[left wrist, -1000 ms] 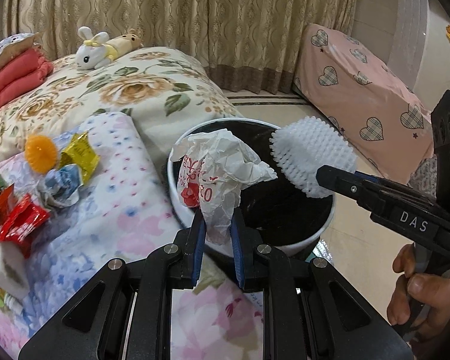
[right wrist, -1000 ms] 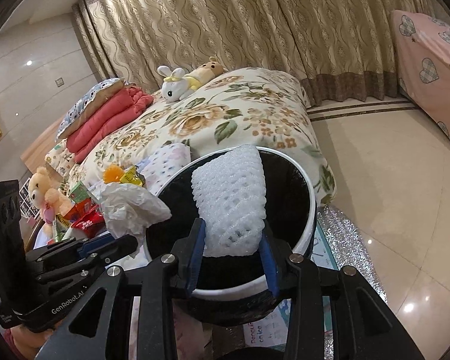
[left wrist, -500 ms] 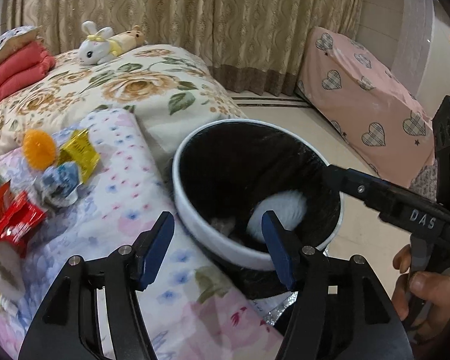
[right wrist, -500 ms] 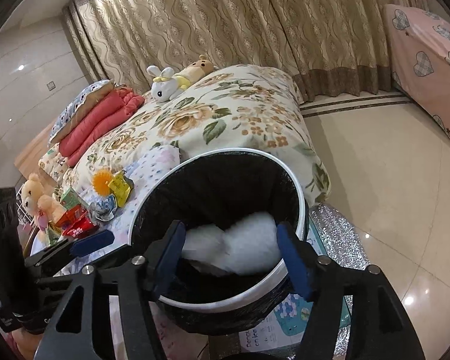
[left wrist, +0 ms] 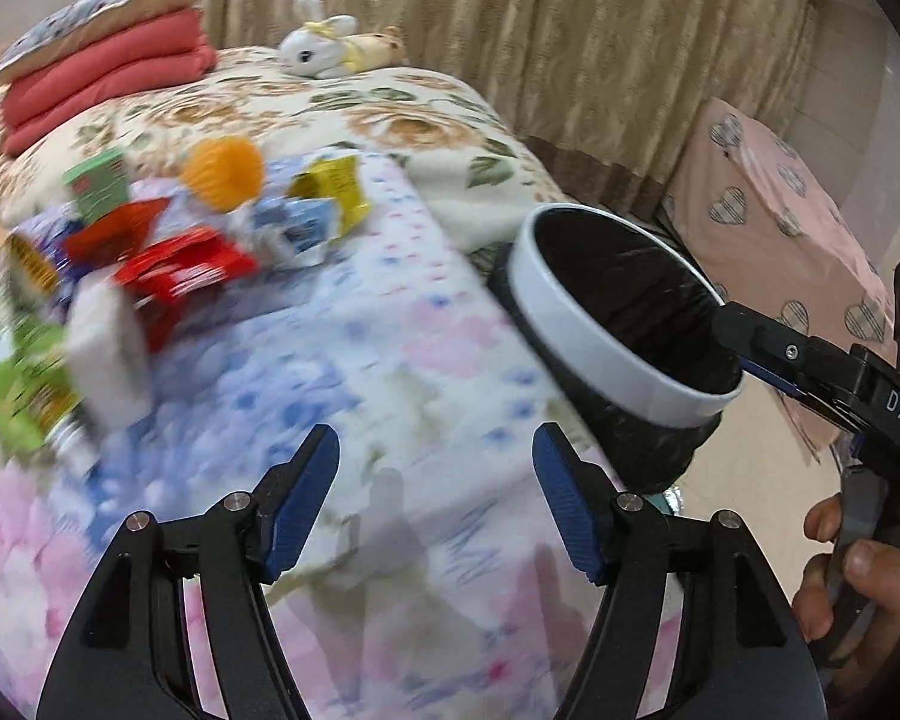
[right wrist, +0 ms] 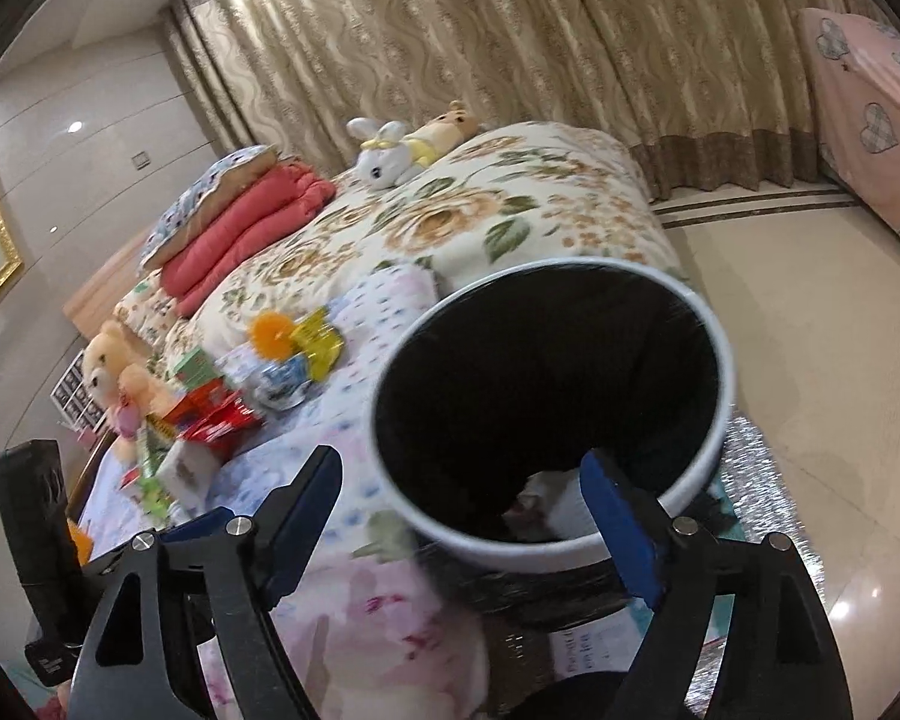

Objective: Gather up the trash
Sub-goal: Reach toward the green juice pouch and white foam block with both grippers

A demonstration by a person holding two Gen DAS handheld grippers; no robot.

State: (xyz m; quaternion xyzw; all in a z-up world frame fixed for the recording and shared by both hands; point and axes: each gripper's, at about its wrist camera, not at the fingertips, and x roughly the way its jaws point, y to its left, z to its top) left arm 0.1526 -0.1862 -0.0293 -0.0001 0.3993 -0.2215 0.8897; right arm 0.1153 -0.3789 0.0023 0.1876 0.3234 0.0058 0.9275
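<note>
Bedroom with beige patterned curtains [right wrist: 510,30], glossy tile floor [right wrist: 810,360], bed under a floral blanket [right wrist: 450,222]. Pastel flowered cover [left wrist: 360,360] spread over the near end of the bed. Both views blurred from motion.

Left gripper [left wrist: 435,495]: jaws wide apart, just been opening, nothing between them, only the flowered cover below. Blue pads bare.

Right gripper [right wrist: 468,516]: jaws also spread wide, just been opening, nothing clamped. It sits over the near rim of the trash bin [right wrist: 714,420]; its right finger overlaps the rim in that view. A hand [left wrist: 852,576] grips its handle at the right edge of the left view.

Trash bin: white ring rim, black liner, standing on the floor right against the bed edge. White crumpled stuff [right wrist: 546,498] visible down at the bottom, partly hidden by the finger.

Remaining trash [left wrist: 150,276] piled on the flowered cover, left of the bin and well apart from it: red wrappers, green packet, yellow wrapper [left wrist: 330,192], orange round piece [left wrist: 222,171], white box. Too blurred to read labels.

Background: folded red quilts [left wrist: 108,72], white bunny plush [left wrist: 318,54] by the curtains, teddy bear [right wrist: 114,372] at the bed's far side, pink heart-print cover [left wrist: 768,228] on furniture to the right.
</note>
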